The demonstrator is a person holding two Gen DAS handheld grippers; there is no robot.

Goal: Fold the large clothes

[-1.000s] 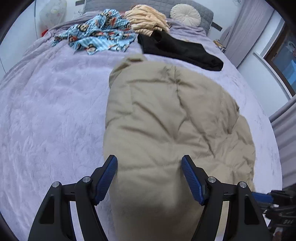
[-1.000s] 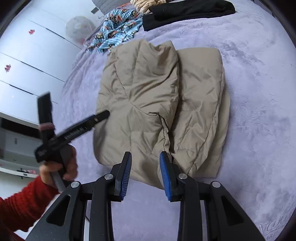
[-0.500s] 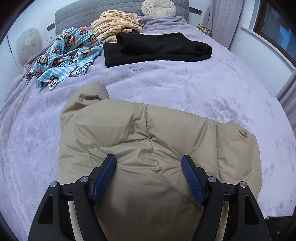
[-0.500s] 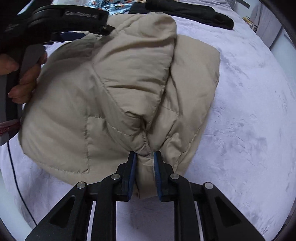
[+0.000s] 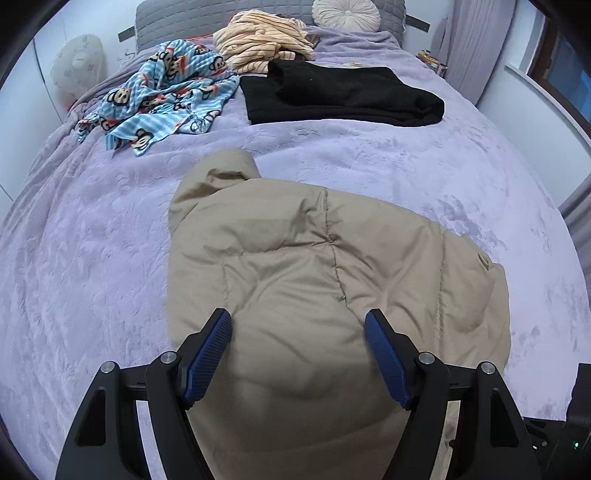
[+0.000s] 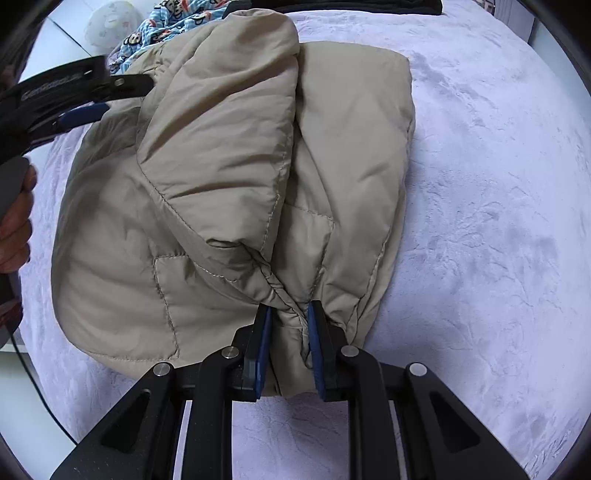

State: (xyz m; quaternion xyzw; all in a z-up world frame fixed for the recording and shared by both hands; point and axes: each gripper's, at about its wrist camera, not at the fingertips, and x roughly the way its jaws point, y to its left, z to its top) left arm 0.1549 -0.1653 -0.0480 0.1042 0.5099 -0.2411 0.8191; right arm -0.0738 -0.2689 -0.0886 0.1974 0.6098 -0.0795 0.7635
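Note:
A beige padded jacket (image 5: 314, 266) lies folded lengthwise on the lilac bed cover (image 5: 92, 258). My right gripper (image 6: 289, 314) is shut on a bunched fold at the near edge of the jacket (image 6: 221, 166), both blue pads pressing into the fabric. My left gripper (image 5: 298, 321) stands open, its fingers wide apart over the puffy near end of the jacket, with no clear squeeze on it. In the right wrist view the left gripper (image 6: 92, 107) reaches in at the jacket's far left side, held by a hand (image 6: 14, 229).
Further up the bed lie a blue monkey-print garment (image 5: 162, 96), a folded black garment (image 5: 340, 96), a striped yellow garment (image 5: 262, 44) and a round cushion (image 5: 345, 14). A wall and curtain stand to the right of the bed.
My right gripper came down onto the jacket's near edge and closed on a fold there. My left gripper swung across the jacket, staying open.

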